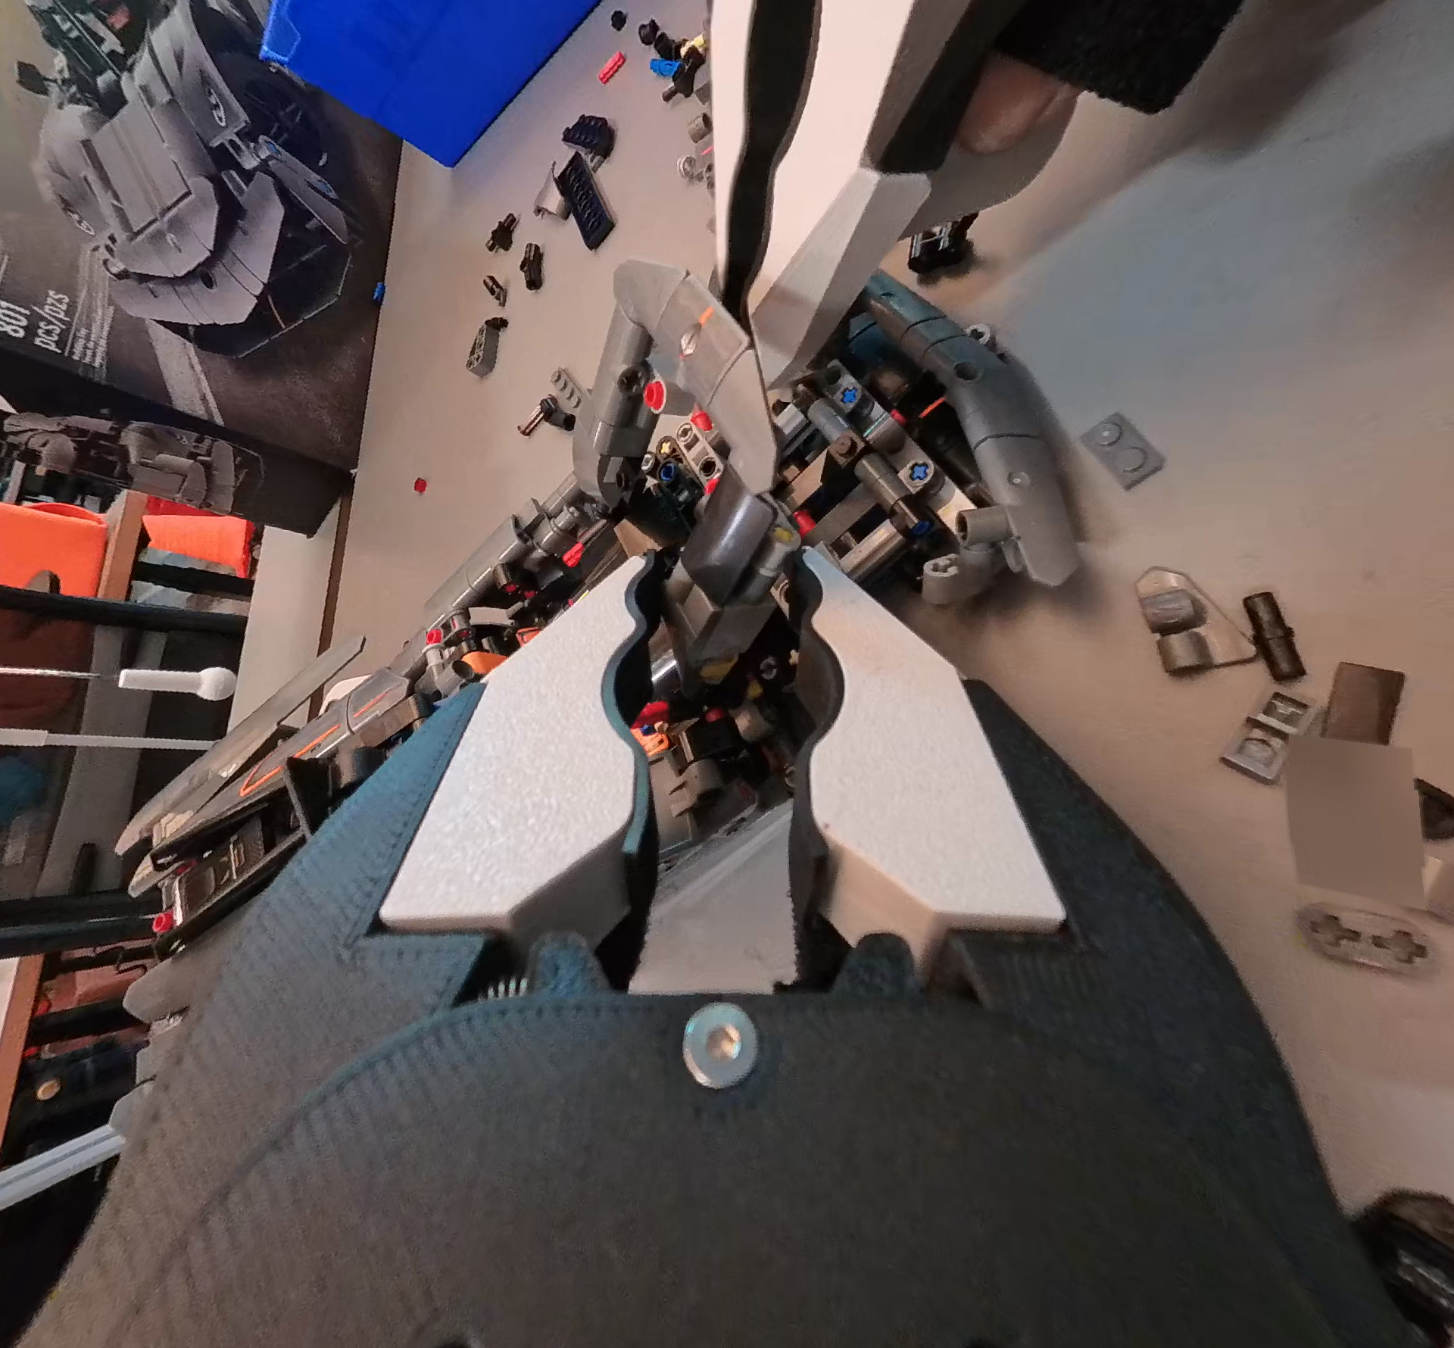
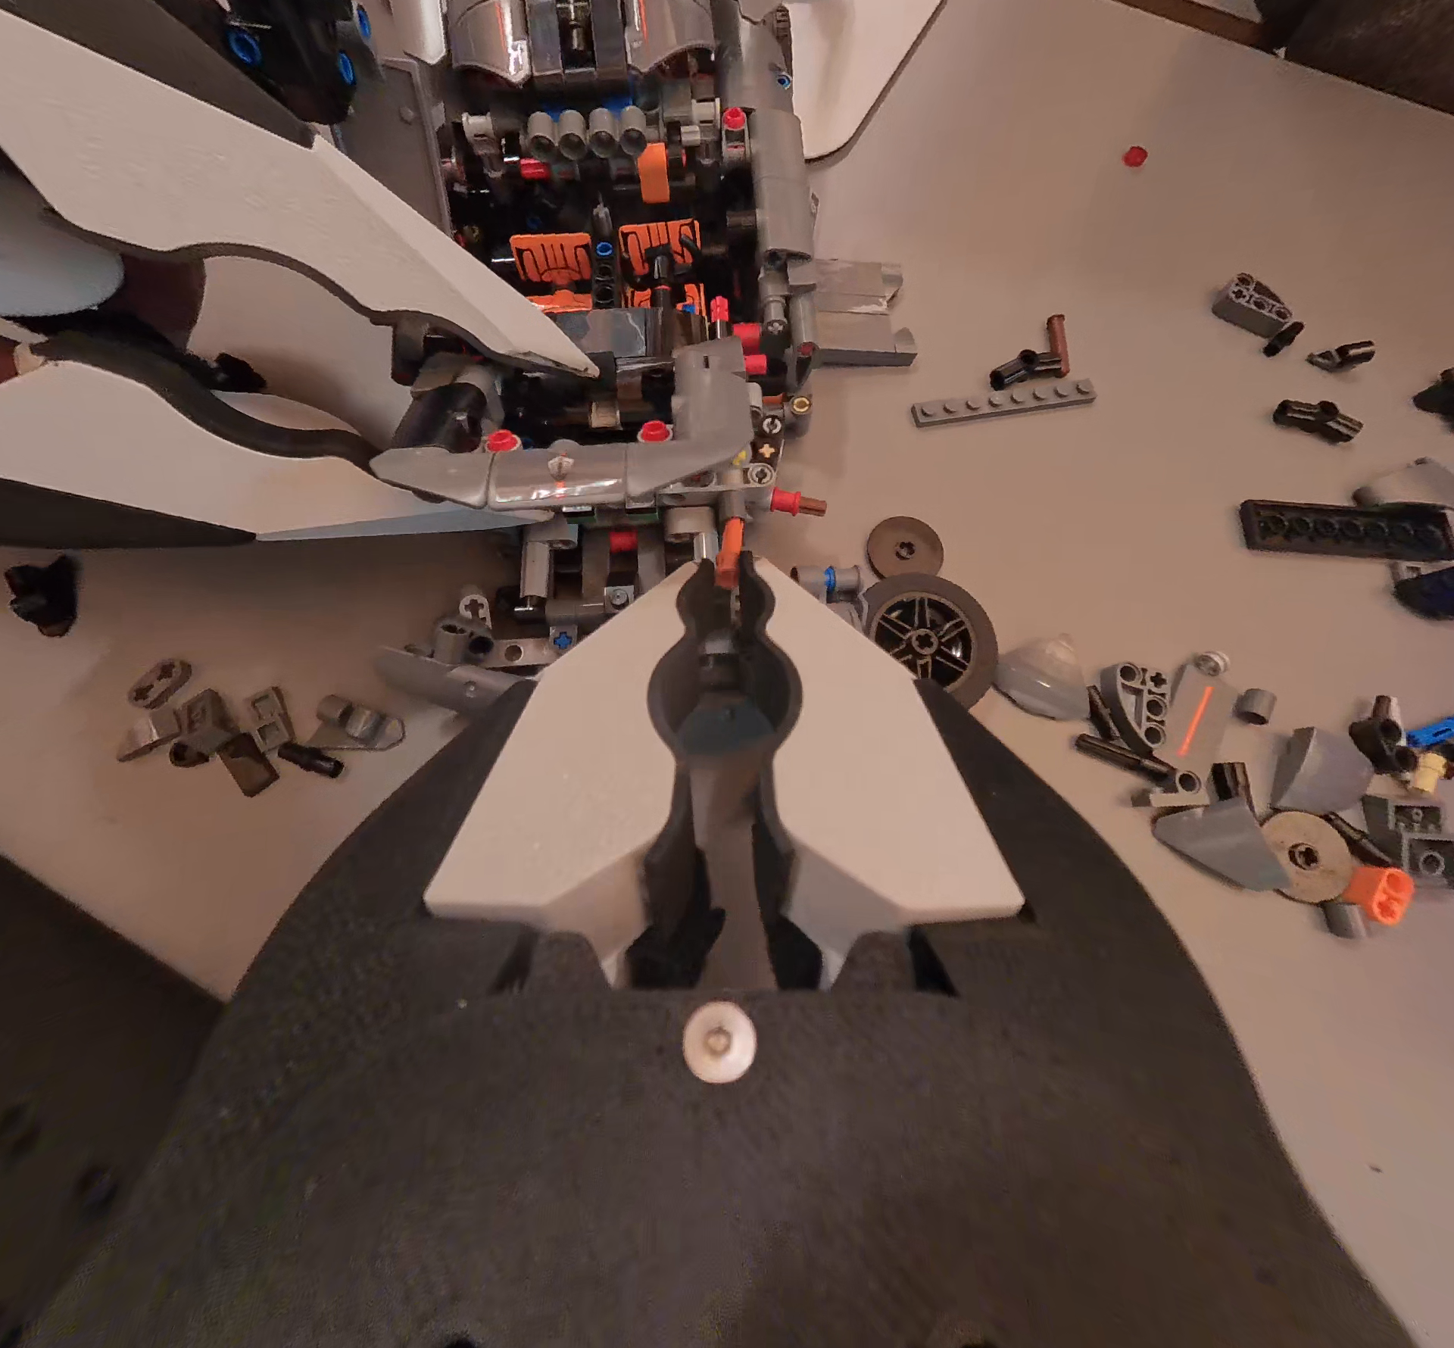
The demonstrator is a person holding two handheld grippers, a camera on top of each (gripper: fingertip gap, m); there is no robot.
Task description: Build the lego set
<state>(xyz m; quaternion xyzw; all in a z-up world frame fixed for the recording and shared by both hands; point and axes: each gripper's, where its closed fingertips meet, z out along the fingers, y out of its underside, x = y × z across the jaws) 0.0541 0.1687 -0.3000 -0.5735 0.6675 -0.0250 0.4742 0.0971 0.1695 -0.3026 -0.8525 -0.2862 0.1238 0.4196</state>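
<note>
A: Where's the model, and what have I got in each hand?

B: Half-built car [image 2: 614, 224] lies on the counter [image 2: 1101, 248], nose toward my right gripper [image 2: 728, 571]. Right fingers are pinched shut on a small orange pin [image 2: 730, 553], tip just short of the car's front frame. Left gripper [image 1: 724, 571] comes in from the side; its fingers are clamped on a dark grey curved piece [image 1: 736, 535] inside the car's front end, just behind the grey bumper panel [image 2: 566, 472].

A: So the step is seating that pin?

B: My reading, yes. Candidate holes are in the grey beam [image 2: 759, 456] at the car's front corner, just above the pin.

A: How do I do it cleanly?

B: Keep the left grip firm so the car can't slide. Line the pin's axis square with the hole before pushing; it's tilted a touch now. Push straight, short stroke, release only once seated.

A: Risks?

B: Pin twisting in the fingers, or popping the bumper panel loose. Loose wheel [image 2: 928, 637] sits right of the car's nose; mind it on withdrawal
</note>
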